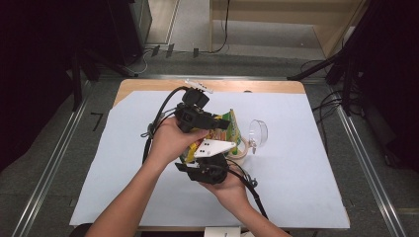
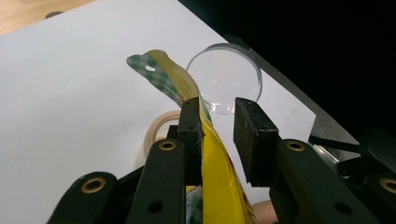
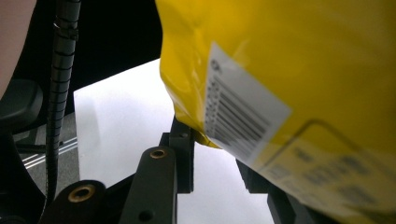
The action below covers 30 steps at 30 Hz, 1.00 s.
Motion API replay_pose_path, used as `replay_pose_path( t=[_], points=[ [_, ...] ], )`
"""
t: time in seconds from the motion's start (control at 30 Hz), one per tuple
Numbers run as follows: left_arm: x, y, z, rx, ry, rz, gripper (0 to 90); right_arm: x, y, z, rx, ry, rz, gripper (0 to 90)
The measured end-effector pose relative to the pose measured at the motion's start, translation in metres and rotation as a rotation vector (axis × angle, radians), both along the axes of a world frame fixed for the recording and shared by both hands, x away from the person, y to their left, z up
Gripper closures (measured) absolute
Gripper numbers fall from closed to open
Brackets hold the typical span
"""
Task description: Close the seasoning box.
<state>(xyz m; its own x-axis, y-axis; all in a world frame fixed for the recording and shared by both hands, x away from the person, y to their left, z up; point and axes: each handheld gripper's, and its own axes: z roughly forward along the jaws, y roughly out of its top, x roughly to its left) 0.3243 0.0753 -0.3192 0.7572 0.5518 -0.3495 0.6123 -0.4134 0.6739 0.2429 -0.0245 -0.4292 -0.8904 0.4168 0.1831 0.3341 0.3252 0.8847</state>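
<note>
Setting: lab-style recording station. Pale wooden worktop under white paper sheet; grey carpet floor; metal floor rails; loose black cables at right; dark stands upper left.

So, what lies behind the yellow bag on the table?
Behind the yellow bag lie a tape roll and a clear round lid on the white sheet. The bag covers part of each, so where they meet is hidden.
</note>
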Motion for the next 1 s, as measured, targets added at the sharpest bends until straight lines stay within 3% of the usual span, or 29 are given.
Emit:
replay_pose_path(
  t=[0.1,0.2,0.5,0.87,1.0],
  points=[
    [-0.0008,0.0003,0.0015,-0.008,-0.013,0.005,74.1,-0.0001,-0.0003,0.0013,0.002,-0.006,-0.004,71.2],
    [0.0000,0.0013,0.0020,-0.015,0.000,0.006,74.1,-0.0009,-0.0002,0.0030,0.004,-0.006,-0.004,71.3],
    [-0.0009,-0.0013,0.0014,0.003,-0.001,0.007,73.6,-0.0023,0.0007,0.0014,0.022,0.016,-0.007,71.3],
    [-0.0023,0.0011,0.0044,-0.016,-0.012,0.007,73.5,-0.0026,-0.0001,0.0045,0.000,-0.008,-0.005,71.4],
    [-0.0010,0.0008,0.0027,-0.003,-0.002,0.007,73.4,-0.0024,0.0006,0.0044,0.003,-0.008,-0.003,71.4]
  ],
)
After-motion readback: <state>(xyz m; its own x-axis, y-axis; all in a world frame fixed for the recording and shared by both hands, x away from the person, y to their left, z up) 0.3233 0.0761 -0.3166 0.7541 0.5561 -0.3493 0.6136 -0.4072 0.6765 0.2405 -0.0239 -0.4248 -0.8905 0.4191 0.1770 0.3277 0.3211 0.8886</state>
